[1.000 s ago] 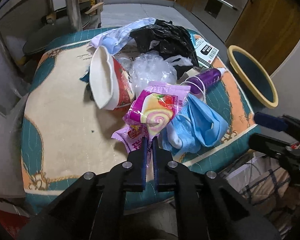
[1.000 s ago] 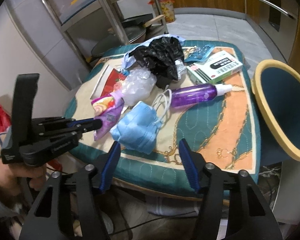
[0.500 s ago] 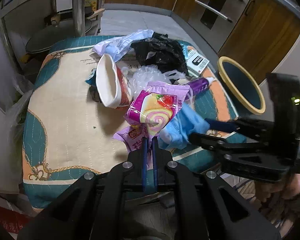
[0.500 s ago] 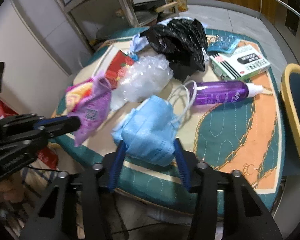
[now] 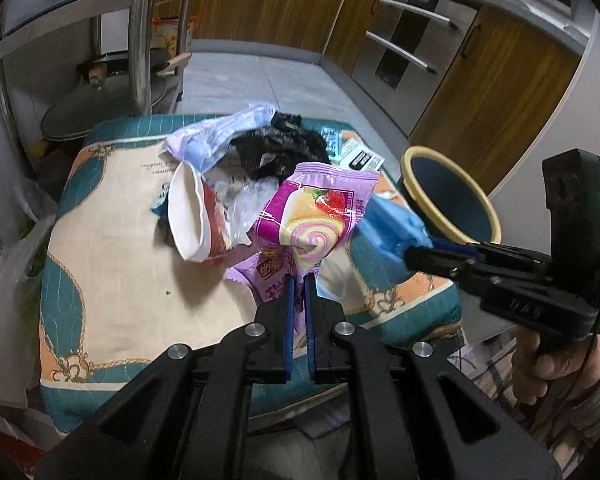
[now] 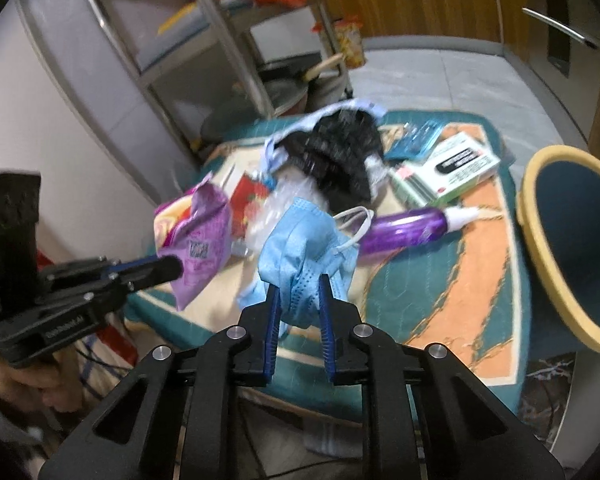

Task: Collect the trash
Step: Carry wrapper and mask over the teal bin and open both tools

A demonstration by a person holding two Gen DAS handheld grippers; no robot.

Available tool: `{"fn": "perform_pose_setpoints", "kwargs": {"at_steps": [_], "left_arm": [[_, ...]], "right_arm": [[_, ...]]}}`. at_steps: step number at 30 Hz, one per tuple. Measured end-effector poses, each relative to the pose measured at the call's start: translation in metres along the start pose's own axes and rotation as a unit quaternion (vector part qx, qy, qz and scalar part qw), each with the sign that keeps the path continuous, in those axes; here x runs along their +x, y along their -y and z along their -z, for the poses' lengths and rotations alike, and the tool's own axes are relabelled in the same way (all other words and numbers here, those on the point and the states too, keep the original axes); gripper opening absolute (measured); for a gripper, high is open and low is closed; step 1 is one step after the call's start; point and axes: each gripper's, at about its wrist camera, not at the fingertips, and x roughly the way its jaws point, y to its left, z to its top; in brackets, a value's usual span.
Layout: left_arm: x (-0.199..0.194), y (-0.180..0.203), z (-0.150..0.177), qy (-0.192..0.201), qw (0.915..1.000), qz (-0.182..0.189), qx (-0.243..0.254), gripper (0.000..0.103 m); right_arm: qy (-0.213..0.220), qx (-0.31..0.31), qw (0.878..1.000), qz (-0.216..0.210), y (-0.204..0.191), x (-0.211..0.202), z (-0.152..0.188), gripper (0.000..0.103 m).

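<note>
My left gripper (image 5: 298,280) is shut on the bottom edge of a purple snack wrapper (image 5: 312,216) with a swirl cake printed on it, lifted off the table. In the right wrist view that wrapper (image 6: 198,240) hangs from the left gripper (image 6: 168,268). My right gripper (image 6: 298,292) is closing its jaws on a bundle of blue face masks (image 6: 300,248), pads pressing its lower end, raised above the table. From the left wrist view the masks (image 5: 392,232) stick out of the right gripper (image 5: 420,250). A yellow-rimmed blue bin (image 6: 572,240) stands right of the table.
On the patterned tablecloth (image 5: 112,248) lie a tipped paper cup (image 5: 192,216), clear plastic (image 5: 244,200), a black bag (image 6: 340,156), a purple bottle (image 6: 404,230) and a green-white box (image 6: 452,176). A metal shelf rack (image 6: 228,60) stands behind; wooden cabinets (image 5: 492,80) at right.
The right gripper moved in onto the blue masks, narrowed around them and lifted them. The left gripper rose with the purple wrapper, which now hangs clear of the cloth.
</note>
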Motion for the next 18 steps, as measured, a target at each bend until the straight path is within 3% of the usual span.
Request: {"fn": "perform_pose_setpoints", "kwargs": {"at_steps": [9, 18], "left_arm": [[-0.003, 0.008, -0.009, 0.015, 0.9998, 0.009, 0.006, 0.005], [-0.005, 0.036, -0.026, 0.027, 0.9980, 0.052, 0.023, 0.005]], "right_arm": [[0.064, 0.017, 0.997, 0.028, 0.028, -0.046, -0.017, 0.020], [0.105, 0.063, 0.990, 0.072, 0.072, -0.082, -0.016, 0.020]]}}
